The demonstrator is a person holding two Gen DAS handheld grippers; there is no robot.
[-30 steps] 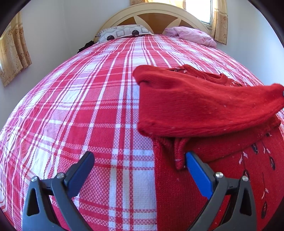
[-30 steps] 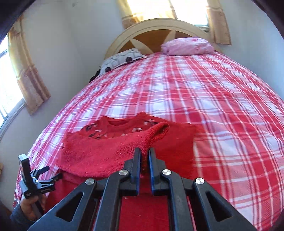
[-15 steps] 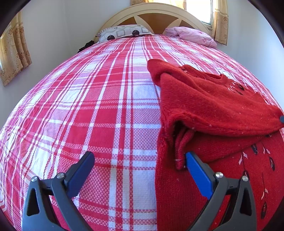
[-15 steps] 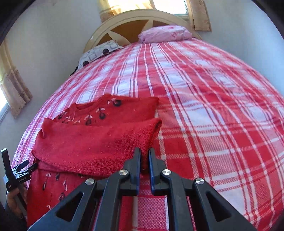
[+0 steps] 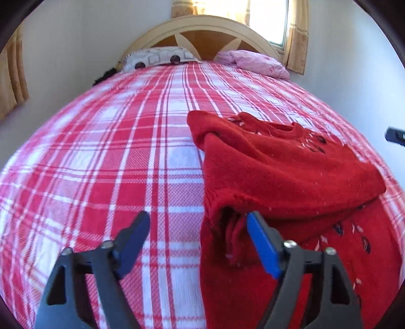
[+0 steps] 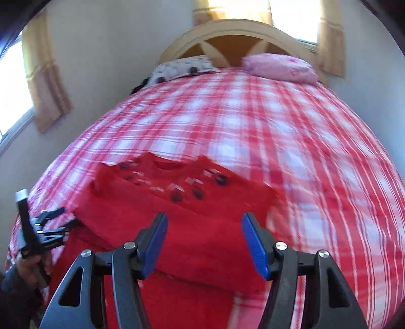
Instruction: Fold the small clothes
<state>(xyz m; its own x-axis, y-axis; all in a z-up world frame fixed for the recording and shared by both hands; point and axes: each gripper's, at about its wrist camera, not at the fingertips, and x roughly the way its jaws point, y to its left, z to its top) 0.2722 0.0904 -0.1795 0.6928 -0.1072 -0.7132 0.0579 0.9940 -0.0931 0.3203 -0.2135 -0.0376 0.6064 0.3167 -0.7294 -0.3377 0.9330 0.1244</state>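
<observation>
With both the left gripper (image 5: 197, 243) and right gripper (image 6: 203, 243) spread apart and empty, the soft, floppy sweater (image 5: 291, 172) just ahead is best pinched at its hem.

- This was a home bedroom: a bed (image 5: 101, 162) under a red plaid cover.
- At its arched headboard (image 5: 202, 33) lay two pillows (image 5: 157, 57).
- Curtained windows (image 6: 291, 12) stood behind the headboard, apparently.

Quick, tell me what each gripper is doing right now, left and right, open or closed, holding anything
Left gripper: open, holding nothing, at the edge of the red sweater.
Right gripper: open, holding nothing, above the sweater's folded sleeve.
</observation>
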